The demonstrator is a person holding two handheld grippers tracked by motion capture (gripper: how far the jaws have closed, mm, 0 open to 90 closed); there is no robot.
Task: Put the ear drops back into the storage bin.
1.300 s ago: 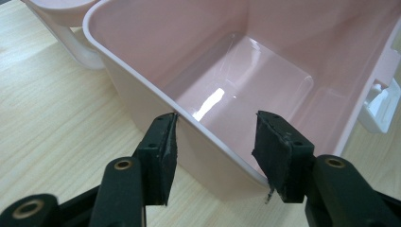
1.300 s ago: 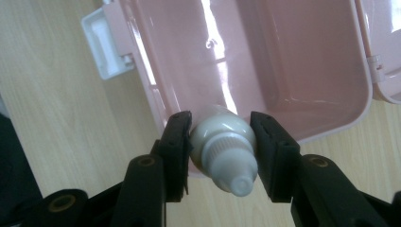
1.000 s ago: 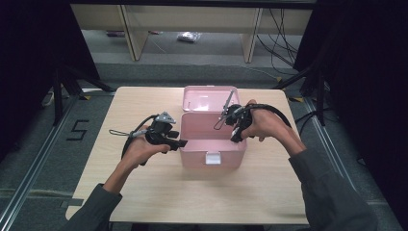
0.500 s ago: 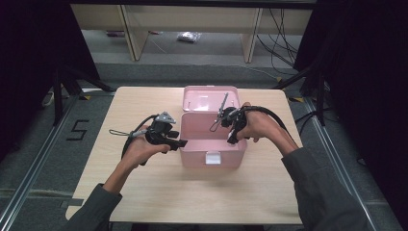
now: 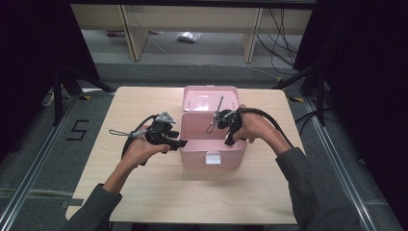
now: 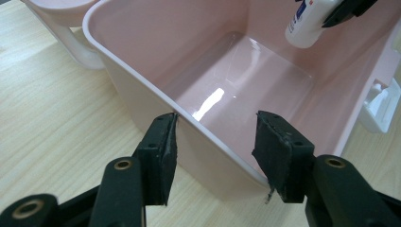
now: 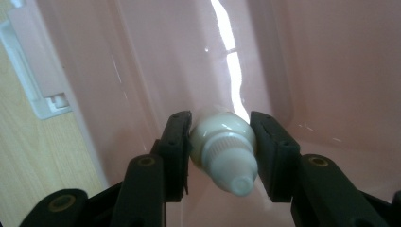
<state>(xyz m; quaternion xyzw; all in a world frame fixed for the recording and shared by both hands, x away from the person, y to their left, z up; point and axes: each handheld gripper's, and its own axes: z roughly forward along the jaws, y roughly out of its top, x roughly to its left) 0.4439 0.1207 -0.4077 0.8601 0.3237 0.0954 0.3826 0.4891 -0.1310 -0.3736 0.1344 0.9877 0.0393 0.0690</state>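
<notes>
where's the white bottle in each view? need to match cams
High view: not discernible; the right claw hangs over the open pink box.
Left gripper view: white bottle at top right, inside the box, clamped by the far claw.
Right gripper view: bottom centre, nozzle toward camera, between the pads.
Shared landmark: the box's white latch.

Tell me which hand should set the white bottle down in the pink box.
Right. Its tongs already clamp the white bottle over the pink box; the left tongs only straddle the box's wall.
</notes>
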